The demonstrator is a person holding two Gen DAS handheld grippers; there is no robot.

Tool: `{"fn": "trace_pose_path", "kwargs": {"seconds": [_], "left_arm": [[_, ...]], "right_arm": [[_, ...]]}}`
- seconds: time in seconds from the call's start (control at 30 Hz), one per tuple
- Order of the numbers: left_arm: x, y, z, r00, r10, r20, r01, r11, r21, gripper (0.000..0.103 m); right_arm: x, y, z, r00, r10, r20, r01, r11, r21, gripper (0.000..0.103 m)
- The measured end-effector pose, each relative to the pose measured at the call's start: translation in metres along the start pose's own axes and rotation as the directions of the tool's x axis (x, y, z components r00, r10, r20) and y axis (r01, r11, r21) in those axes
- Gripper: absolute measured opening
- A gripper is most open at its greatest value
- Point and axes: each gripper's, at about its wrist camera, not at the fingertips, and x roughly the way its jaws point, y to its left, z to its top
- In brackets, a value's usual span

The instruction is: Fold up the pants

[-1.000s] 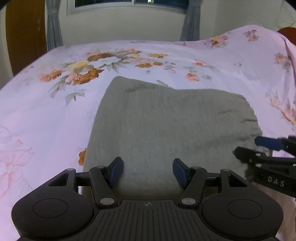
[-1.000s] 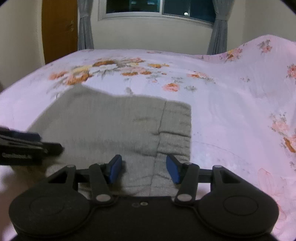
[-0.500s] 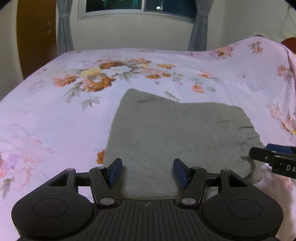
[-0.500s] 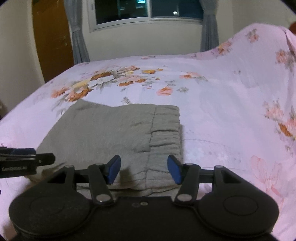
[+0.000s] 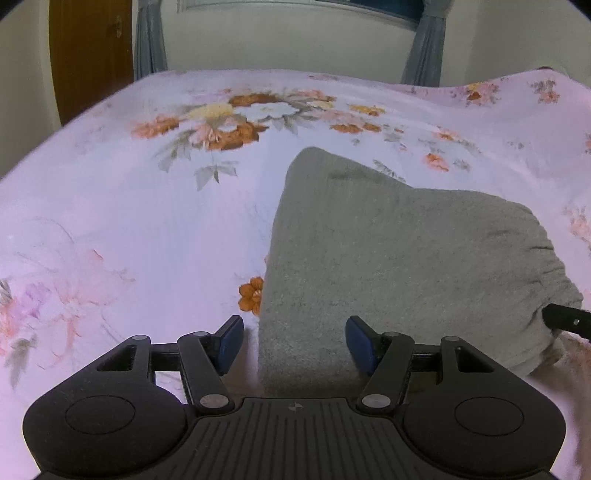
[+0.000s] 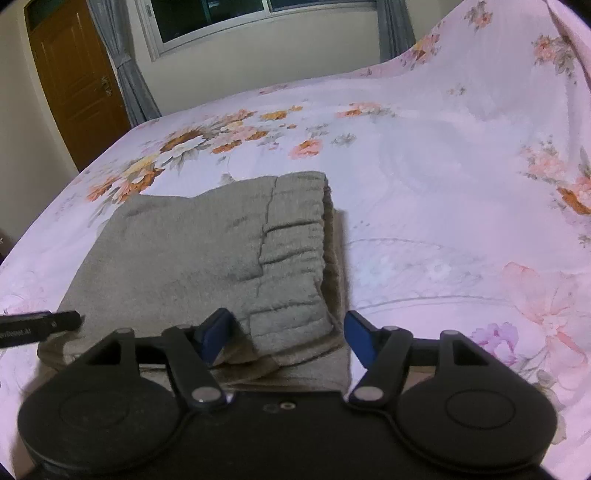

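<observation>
Grey pants point(image 5: 388, 251) lie folded into a compact rectangle on the pink floral bedsheet point(image 5: 129, 229). The ribbed waistband point(image 6: 295, 236) lies on top at the right end, over the folded layers. My left gripper point(image 5: 293, 345) is open and empty, just above the near left edge of the pants. My right gripper point(image 6: 286, 338) is open and empty, its fingers on either side of the near right corner of the pants point(image 6: 207, 251). The tip of the right gripper shows at the right edge of the left wrist view point(image 5: 565, 319), and the left gripper's tip at the left edge of the right wrist view point(image 6: 40, 323).
The bedsheet point(image 6: 443, 184) rises over a hump at the back right. A brown wooden door point(image 6: 77, 85), grey curtains point(image 6: 129, 77) and a dark window point(image 6: 236, 18) stand behind the bed.
Both grippers have pulled back and away from the pants, staying open. The left one has shifted left, so the pants now sit right of centre. The pants have not moved.
</observation>
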Motion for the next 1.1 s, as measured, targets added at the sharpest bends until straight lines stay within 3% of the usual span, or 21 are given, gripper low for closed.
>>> {"fn": "trace_pose_path", "kwargs": {"seconds": [0.17,0.47,0.77,0.83,0.87,0.97,1.1], "left_arm": [[0.012,0.007,0.002,0.999,-0.031,-0.019,0.031,0.999,-0.032,0.067],[0.033,0.018,0.009,0.989,-0.134,-0.06,0.128,0.988,-0.084,0.067],[0.055,0.025,0.015,0.949,-0.297,-0.106,0.285,0.951,-0.12,0.067],[0.057,0.027,0.016,0.94,-0.322,-0.109,0.307,0.942,-0.136,0.066],[0.057,0.028,0.017,0.936,-0.334,-0.108,0.318,0.938,-0.142,0.058],[0.054,0.034,0.018,0.918,-0.383,-0.103,0.364,0.917,-0.161,0.049],[0.06,0.043,0.019,0.889,-0.446,-0.103,0.417,0.882,-0.219,0.049]], "right_arm": [[0.011,-0.009,0.002,0.999,0.035,-0.031,-0.034,0.998,0.044,0.075],[0.035,-0.036,0.001,0.982,0.165,-0.089,-0.144,0.968,0.206,0.085],[0.051,-0.041,0.007,0.961,0.252,-0.111,-0.228,0.954,0.195,0.088],[0.054,-0.042,0.01,0.956,0.272,-0.11,-0.247,0.948,0.198,0.082],[0.054,-0.044,0.01,0.95,0.291,-0.109,-0.265,0.942,0.208,0.078],[0.053,-0.057,0.012,0.919,0.379,-0.11,-0.343,0.905,0.252,0.071],[0.065,-0.078,0.013,0.86,0.495,-0.121,-0.436,0.838,0.327,0.071]]}}
